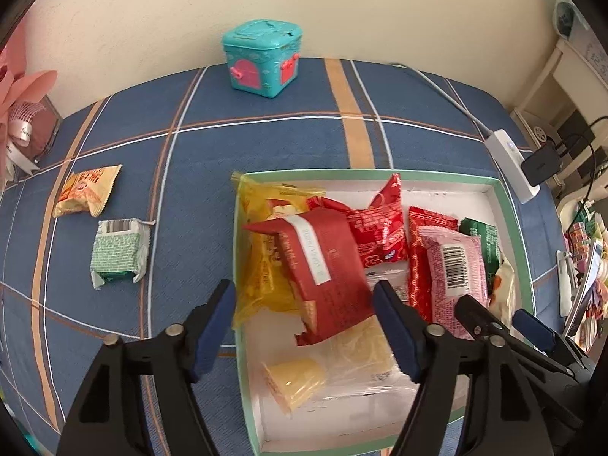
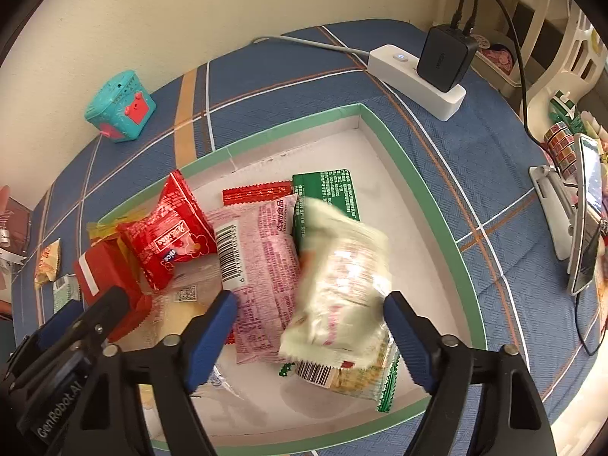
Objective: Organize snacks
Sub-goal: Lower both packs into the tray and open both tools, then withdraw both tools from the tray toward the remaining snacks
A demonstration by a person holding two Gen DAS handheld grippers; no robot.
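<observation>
Left gripper [image 1: 304, 326]: jaws wide, nothing pressed; dark red packet lies loose between the pads, over the box's left side.
Right gripper [image 2: 309, 332]: jaws wide; blurred cream packet [image 2: 342, 277] sits between them, no pad pressing it; casing reads "GenRobot.AI".
Box [image 2: 425, 190]: white, green-rimmed, holding most snacks.
Dark red packet [image 1: 323, 273]: inside the box at left, white strip with printing too small to read.
Pink packet [image 2: 262, 266]: mid-box, barcode showing.
Red packet [image 2: 167, 235]: in the box, left of pink; "nice" legible.
Green-white packet [image 1: 117, 254]: outside the box, to its left, barcode up.
Orange packet [image 1: 87, 190]: further left of the box.
Turquoise tin [image 1: 262, 57]: behind the box, by the wall.
</observation>
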